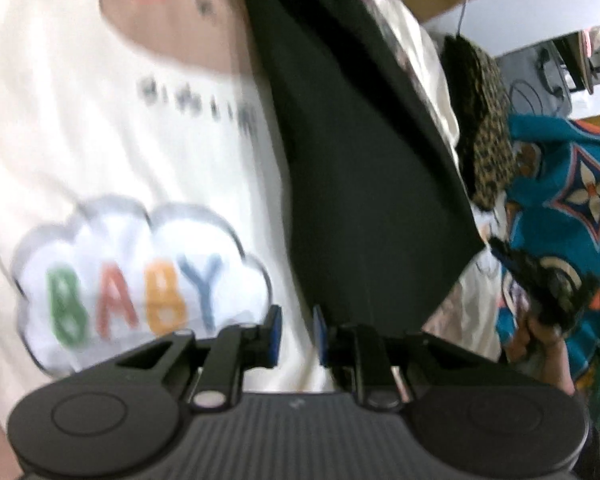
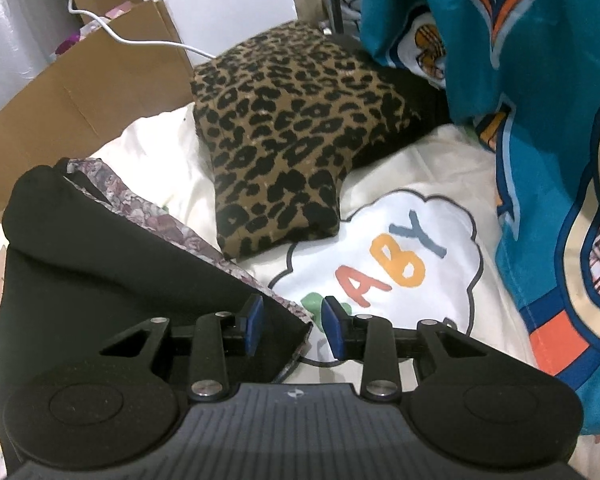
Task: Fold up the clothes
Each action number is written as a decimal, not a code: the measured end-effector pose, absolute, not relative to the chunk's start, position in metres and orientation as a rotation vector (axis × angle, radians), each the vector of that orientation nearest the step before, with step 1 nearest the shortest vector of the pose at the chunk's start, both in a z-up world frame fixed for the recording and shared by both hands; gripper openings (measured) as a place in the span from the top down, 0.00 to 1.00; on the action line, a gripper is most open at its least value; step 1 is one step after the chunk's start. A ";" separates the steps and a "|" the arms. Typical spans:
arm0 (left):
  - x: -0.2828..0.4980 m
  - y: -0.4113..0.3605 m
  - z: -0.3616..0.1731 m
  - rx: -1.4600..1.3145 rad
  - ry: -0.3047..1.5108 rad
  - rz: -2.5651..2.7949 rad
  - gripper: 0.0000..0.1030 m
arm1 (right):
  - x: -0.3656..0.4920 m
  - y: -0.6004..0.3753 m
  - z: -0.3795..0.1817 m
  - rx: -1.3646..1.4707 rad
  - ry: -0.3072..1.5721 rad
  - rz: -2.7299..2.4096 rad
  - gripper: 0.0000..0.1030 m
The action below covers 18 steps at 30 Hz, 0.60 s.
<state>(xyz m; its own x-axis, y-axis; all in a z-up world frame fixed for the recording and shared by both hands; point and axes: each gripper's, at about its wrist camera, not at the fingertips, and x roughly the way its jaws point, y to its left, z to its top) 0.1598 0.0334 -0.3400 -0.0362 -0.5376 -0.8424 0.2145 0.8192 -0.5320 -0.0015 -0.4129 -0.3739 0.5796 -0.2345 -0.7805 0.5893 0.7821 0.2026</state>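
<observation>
Black smooth garment [image 2: 112,280] with floral lining beside both parted, empty claws [image 1: 297,334] [image 2: 292,326].

Cream sheet [image 2: 400,184] bears black garment [image 2: 112,280], leopard garment [image 2: 284,128].

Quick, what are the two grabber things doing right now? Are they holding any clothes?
Left gripper: open, holding nothing, above the white BABY sheet.
Right gripper: open, holding nothing, at the corner of the black garment.
</observation>
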 end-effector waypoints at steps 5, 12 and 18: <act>0.207 0.022 -0.307 -0.232 1.427 -0.555 0.83 | 0.004 -0.408 -0.350 0.466 0.753 -0.429 0.62; 0.277 -0.016 -0.244 -0.269 1.315 -0.545 0.75 | 0.016 -0.391 -0.338 0.475 0.682 -0.312 0.62; 0.325 -0.070 -0.225 -0.197 1.251 -0.528 0.73 | 0.030 -0.390 -0.345 0.503 0.668 -0.264 0.62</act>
<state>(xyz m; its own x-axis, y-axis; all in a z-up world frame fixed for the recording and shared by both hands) 0.3247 -0.0697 -0.2248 0.2135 -0.4824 -0.8495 0.2722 0.8645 -0.4225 0.0302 -0.3903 -0.3452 0.7582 -0.0740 -0.6478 0.3890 0.8487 0.3584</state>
